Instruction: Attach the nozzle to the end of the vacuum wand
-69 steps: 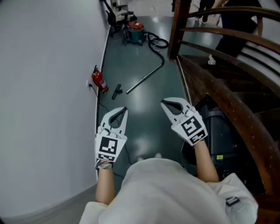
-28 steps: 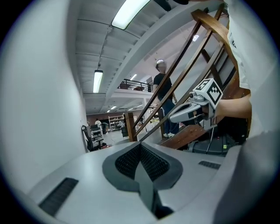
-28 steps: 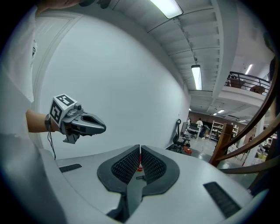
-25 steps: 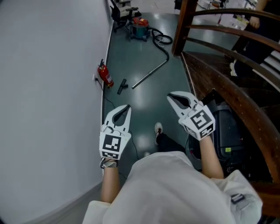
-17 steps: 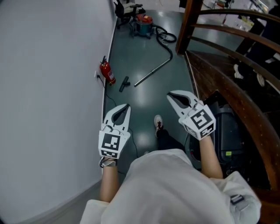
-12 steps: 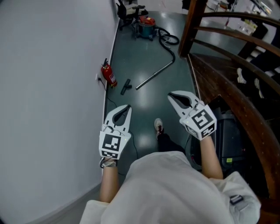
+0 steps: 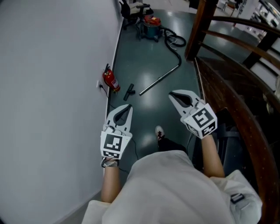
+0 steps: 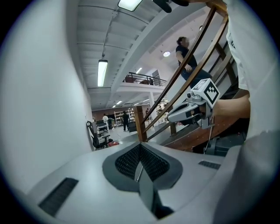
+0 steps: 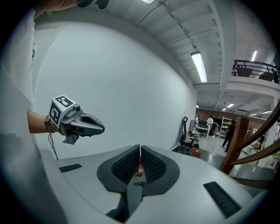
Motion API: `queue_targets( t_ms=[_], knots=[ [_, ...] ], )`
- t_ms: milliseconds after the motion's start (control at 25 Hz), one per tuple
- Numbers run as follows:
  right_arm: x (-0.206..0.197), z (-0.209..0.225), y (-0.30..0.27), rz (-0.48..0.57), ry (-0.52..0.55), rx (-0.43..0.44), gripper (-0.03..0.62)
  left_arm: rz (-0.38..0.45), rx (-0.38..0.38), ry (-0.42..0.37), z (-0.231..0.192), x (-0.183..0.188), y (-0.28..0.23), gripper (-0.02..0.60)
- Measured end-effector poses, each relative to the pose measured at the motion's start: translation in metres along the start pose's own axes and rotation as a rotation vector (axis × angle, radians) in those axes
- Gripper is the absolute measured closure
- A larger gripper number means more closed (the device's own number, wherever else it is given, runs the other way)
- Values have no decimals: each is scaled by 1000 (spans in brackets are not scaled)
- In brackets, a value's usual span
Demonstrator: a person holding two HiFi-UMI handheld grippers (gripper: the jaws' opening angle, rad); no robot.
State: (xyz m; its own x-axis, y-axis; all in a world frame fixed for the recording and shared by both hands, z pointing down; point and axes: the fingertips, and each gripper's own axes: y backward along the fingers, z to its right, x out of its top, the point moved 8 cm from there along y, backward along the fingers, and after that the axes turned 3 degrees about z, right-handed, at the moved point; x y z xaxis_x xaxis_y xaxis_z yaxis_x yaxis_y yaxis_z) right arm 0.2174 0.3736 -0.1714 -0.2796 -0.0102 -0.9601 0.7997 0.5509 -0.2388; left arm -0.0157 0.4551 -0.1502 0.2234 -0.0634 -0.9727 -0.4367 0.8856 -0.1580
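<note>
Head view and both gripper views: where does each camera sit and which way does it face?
Head view: on the person's head, steeply down toward nozzle and wand; shows left gripper, right gripper, forearms, shirt.
Left gripper view: on the left gripper, along its shut jaws toward the stair railing; shows the right forearm.
Right gripper view: on the right gripper, along its shut jaws toward the white wall; shows the left wrist.
Shared: each gripper view catches the other gripper; all three show the office chair.
</note>
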Motion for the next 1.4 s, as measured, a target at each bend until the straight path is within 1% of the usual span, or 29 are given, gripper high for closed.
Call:
queue_targets(
  t_ms=[160,320,440,600,960,1240,1400],
  knots=[
    [0,33,-29,-15,7,50,565,-21,31,15,-18,2,-29,581],
    [1,66,-53,-26,19,76,565,-44,52,26,-37,5,-62,581],
    [0,89,-66,-32,7,80,565,-70,66,39,-47,3,-84,581],
    [-2,116,-78,-28,-5,83,565,-78,67,58,-57,2,-111,581],
    [-9,161,-101,-30,-30,87,565,-111,59,61,-71,0,-161,581],
    [-9,187,-123,-13,-36,121,565,-113,101,60,-81,5,-187,581],
    [-9,196,-127,-6,-17,151,565,-111,118,58,-81,7,-200,581]
  ],
)
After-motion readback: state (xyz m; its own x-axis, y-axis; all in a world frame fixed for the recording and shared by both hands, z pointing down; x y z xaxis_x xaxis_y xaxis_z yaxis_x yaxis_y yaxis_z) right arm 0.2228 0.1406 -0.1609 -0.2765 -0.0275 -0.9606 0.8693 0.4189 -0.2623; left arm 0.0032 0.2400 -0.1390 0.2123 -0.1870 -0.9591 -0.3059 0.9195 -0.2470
